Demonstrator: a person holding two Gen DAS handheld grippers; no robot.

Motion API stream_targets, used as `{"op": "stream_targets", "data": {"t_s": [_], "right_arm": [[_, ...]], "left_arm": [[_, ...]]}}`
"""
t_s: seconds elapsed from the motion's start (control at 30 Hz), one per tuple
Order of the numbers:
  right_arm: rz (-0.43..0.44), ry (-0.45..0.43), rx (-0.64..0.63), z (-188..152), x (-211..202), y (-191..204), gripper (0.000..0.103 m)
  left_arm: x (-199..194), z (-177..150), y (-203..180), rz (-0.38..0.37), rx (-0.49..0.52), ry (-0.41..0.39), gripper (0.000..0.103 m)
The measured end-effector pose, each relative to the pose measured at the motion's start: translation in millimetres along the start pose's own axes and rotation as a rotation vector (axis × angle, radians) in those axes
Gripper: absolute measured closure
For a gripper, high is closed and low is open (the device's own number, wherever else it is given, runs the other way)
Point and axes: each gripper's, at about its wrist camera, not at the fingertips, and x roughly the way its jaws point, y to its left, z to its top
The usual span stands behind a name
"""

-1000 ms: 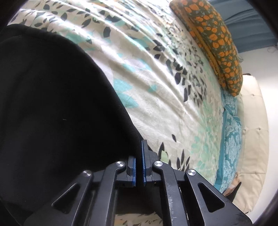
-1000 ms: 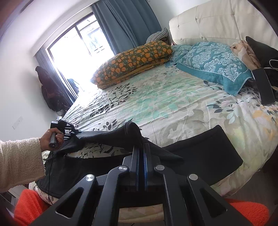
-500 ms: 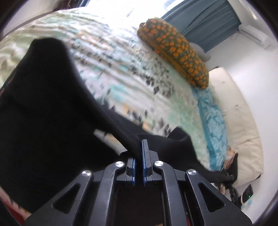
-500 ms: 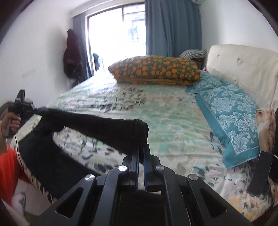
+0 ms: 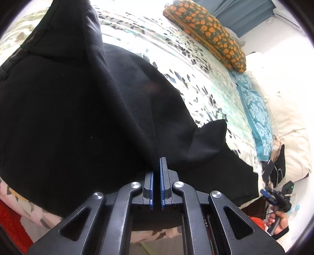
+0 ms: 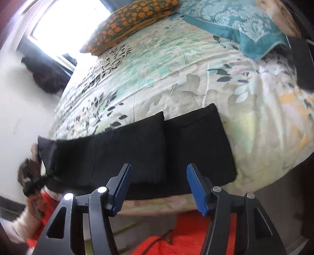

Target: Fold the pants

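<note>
Black pants (image 6: pixel 157 147) lie along the near edge of the bed, one leg laid over the other, the two cuffs side by side. My right gripper (image 6: pixel 159 166) hovers just in front of them. Its jaws are opening, with nothing between the blue pads. My left gripper (image 5: pixel 158 162) is shut on a fold of the black pants (image 5: pixel 78 117), which rise in a ridge from its tips. The left gripper (image 6: pixel 33 182) shows blurred at the pants' far left end. In the left wrist view a hand holds the right gripper (image 5: pixel 274 194) at lower right.
The floral bedspread (image 6: pixel 176 68) covers the bed. An orange-dotted pillow (image 6: pixel 133 17) and a teal pillow (image 6: pixel 235 25) lie by the cream headboard (image 5: pixel 290 125). A dark flat device (image 6: pixel 302 62) lies at the right. An orange rug (image 6: pixel 186 235) covers the floor below.
My right gripper let go of the pants leg and opened; the leg now lies flat over the other. My left gripper carried its fold of fabric sideways towards the right gripper.
</note>
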Motion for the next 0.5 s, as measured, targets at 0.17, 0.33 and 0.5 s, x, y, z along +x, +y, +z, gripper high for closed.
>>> {"op": "stream_targets", "data": {"t_s": [0.17, 0.33, 0.5], "right_arm": [[-0.027, 0.114, 0.135, 4.0, 64.7, -7.1, 0.050], [-0.005, 0.175, 0.074, 8.1, 71.9, 15.6, 0.092], [-0.067, 0.072, -0.102, 18.2, 29.6, 54.3, 0.094]], "left_arm": [[-10.5, -5.8, 6.9, -0.016, 0.000, -0.020, 0.100], [-9.9, -8.0, 13.4, -0.004, -0.015, -0.024, 0.100], [-22.2, -14.9, -4.9, -0.029, 0.023, -0.038, 0.100]]}}
